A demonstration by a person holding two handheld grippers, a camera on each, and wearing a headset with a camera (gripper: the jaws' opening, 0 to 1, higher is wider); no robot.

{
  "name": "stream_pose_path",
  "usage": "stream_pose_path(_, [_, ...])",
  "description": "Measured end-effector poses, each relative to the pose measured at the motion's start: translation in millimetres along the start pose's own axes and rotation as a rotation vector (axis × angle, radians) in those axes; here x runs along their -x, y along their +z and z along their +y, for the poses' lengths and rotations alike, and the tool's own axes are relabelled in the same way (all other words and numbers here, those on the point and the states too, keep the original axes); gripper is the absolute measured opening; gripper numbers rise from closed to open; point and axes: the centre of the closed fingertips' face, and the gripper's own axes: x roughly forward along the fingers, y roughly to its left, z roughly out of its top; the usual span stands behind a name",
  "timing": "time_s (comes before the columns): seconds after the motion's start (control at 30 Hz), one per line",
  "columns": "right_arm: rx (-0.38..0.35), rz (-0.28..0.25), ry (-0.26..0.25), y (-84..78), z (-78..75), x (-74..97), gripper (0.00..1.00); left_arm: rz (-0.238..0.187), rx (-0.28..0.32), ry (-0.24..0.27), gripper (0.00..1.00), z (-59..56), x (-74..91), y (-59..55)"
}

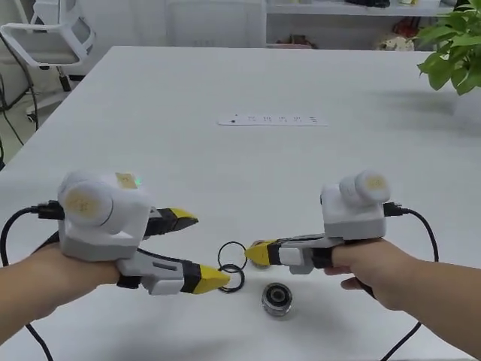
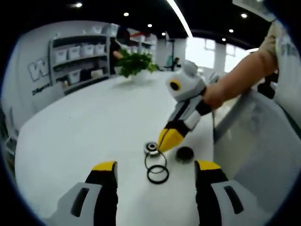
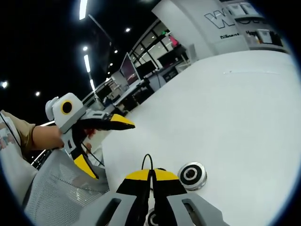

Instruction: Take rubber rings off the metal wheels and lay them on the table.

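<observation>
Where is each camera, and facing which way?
Head view: headset, looking down at the table; left gripper, right gripper, left hand, right hand show.
Left gripper view: on left gripper, facing the right one; own open fingers show.
Right gripper view: on right gripper, facing the left one; own fingers shut on a ring.
All share that ring.

A white table (image 1: pixel 316 75), leafy plant (image 1: pixel 453 54), shelves (image 2: pixel 77 61) and ceiling lights (image 3: pixel 83 9).
</observation>
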Motion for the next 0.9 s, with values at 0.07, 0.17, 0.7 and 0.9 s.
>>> stream_pose_path(0.07, [0.0, 0.014, 0.002, -3.0, 0.7, -2.7, 0.0, -0.001, 0.006, 0.001, 0.68, -0.9, 3.4, -2.3])
stream_pose_path(0.17, [-0.003, 0.033, 0.002, -8.0, 0.3, -6.2, 0.0, -0.001, 0.017, 0.006, 0.69, -0.1, 7.9, -6.6])
stream_pose_path(0.7, [-0.011, 0.093, -0.031, -23.1, -8.2, -16.4, 0.0, 0.003, 0.044, 0.028, 0.69, 3.7, 15.4, -17.2])
stream_pose_path(0.9, [-0.006, 0.098, -0.054, -24.7, -12.4, -17.9, 0.0, 0.009, 0.044, 0.032, 0.69, 4.3, 15.3, -18.8])
